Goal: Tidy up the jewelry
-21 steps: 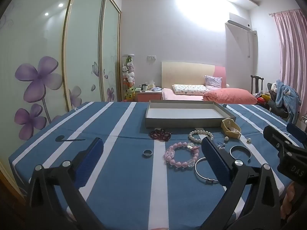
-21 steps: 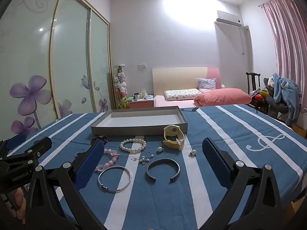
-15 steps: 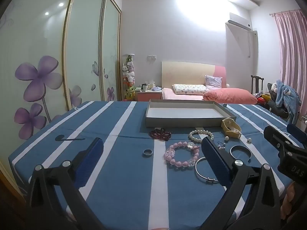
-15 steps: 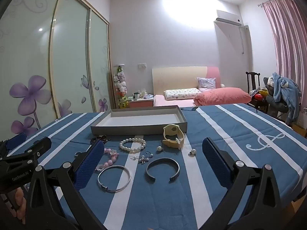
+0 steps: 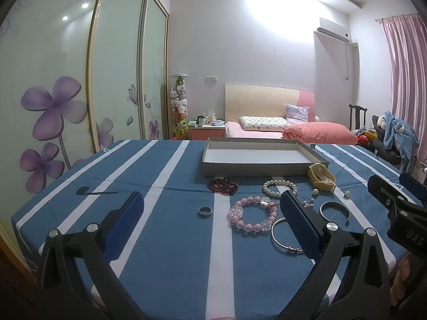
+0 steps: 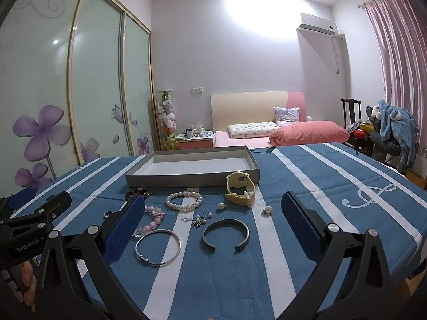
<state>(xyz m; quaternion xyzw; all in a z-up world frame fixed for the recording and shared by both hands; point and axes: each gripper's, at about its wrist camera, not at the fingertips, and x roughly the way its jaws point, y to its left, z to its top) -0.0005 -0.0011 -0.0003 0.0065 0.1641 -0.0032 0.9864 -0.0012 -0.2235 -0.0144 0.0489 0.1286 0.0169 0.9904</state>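
The left gripper is held with its jaws fully spread and nothing between the blue pads; the right gripper is likewise spread wide and empty. Both are poised low over the blue tablecloth with white stripes. Between the left gripper's pads, on the cloth, lie the small dark metal ring and the pink beaded bracelet; the thin silver bangle is partly covered by the left gripper's right pad. Between the right gripper's pads lie the thin silver bangle and the dark open cuff bracelet, with a cluster of small earrings just beyond. Farther off are the white pearl bracelet, the dark red bead strand and the yellow wristwatch, the last set just beside the shallow grey cardboard tray. The tray's interior appears white and bare. The small earrings are too fine to be resolved individually.
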